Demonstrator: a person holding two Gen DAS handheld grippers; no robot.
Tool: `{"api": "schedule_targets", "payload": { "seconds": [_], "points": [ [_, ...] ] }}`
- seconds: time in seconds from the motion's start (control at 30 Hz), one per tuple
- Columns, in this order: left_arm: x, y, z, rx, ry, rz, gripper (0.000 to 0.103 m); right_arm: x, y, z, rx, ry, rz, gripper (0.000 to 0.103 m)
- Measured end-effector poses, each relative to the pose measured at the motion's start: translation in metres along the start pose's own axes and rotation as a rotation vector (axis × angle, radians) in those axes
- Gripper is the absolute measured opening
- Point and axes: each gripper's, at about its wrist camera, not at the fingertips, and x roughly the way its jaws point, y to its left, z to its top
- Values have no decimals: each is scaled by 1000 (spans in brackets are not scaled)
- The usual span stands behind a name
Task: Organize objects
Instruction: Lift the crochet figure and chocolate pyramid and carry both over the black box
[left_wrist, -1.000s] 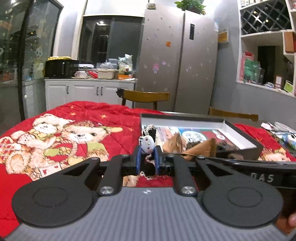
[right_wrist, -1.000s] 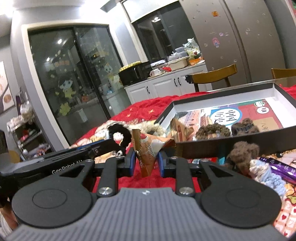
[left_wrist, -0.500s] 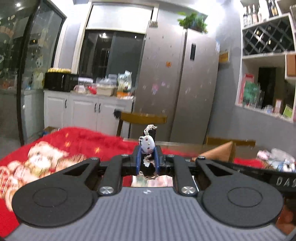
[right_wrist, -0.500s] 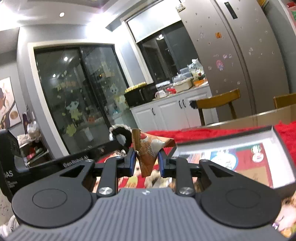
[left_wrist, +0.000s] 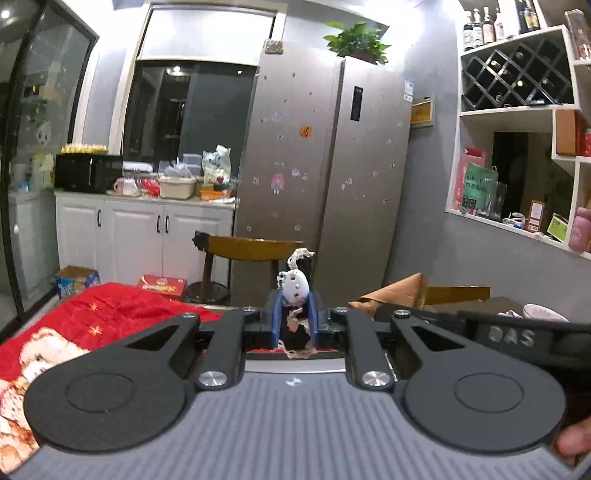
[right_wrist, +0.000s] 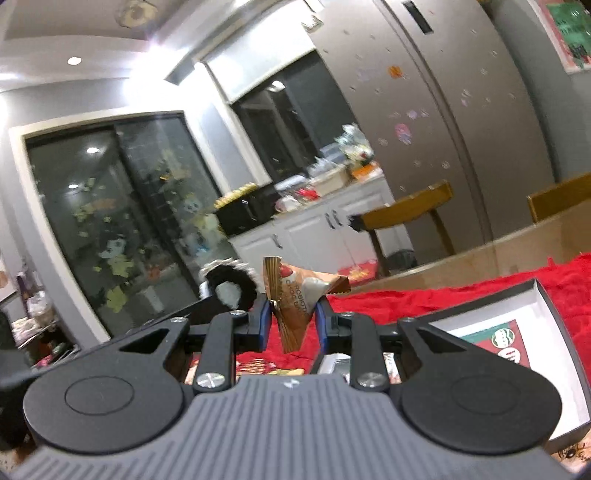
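Both tongs loaded, lifted above the worktop
Left tongs (left_wrist: 294, 318) pinch hair tie (left_wrist: 294, 288); right tongs (right_wrist: 290, 322) pinch snack packet (right_wrist: 295, 299), box (right_wrist: 554, 343) at 3 o'clock; thin grips could slip.

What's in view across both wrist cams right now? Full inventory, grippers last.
hair tie: 1, black and white with a white charm, between the left gripper's fingers
snack packet: 1, brown, between the right gripper's fingers
box: 1, dark outside, white inside, on the blanket at right
blanket: 1, red with bear print, over the table
chairs: 2, wooden, behind the table
fridge: 1, silver, back wall
microwave: 1, black, on the white counter
left gripper: 1, black with blue pads, shut on the hair tie
right gripper: 1, same, shut on the snack packet
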Motion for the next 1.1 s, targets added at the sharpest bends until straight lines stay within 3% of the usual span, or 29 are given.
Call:
{"api": "schedule_targets", "payload": {
  "seconds": [0.1, 0.27, 0.33, 0.43, 0.6, 0.83, 1.1],
  "points": [
    [16, 10, -11, -24, 22, -33, 18, 19, -10, -5, 12, 23, -8, 28],
    [58, 24, -35, -21, 152, -28, 18, 41, -28, -27, -7, 64, -56, 28],
    [72, 29, -47, -22, 179, -1, 18, 48, -38, -36, 21, 90, -60, 28],
    [90, 38, -62, -42, 229, -18, 18, 61, -48, -49, 29, 129, -82, 28],
    [106, 47, -84, -54, 270, -11, 18, 78, -59, -71, 88, 205, -86, 28],
    [116, 52, -98, -53, 285, 52, 18, 85, -53, -78, 52, 218, -87, 28],
    [122, 54, -101, -71, 311, 61, 18, 91, -51, -79, 24, 229, -81, 28]
  ]
}}
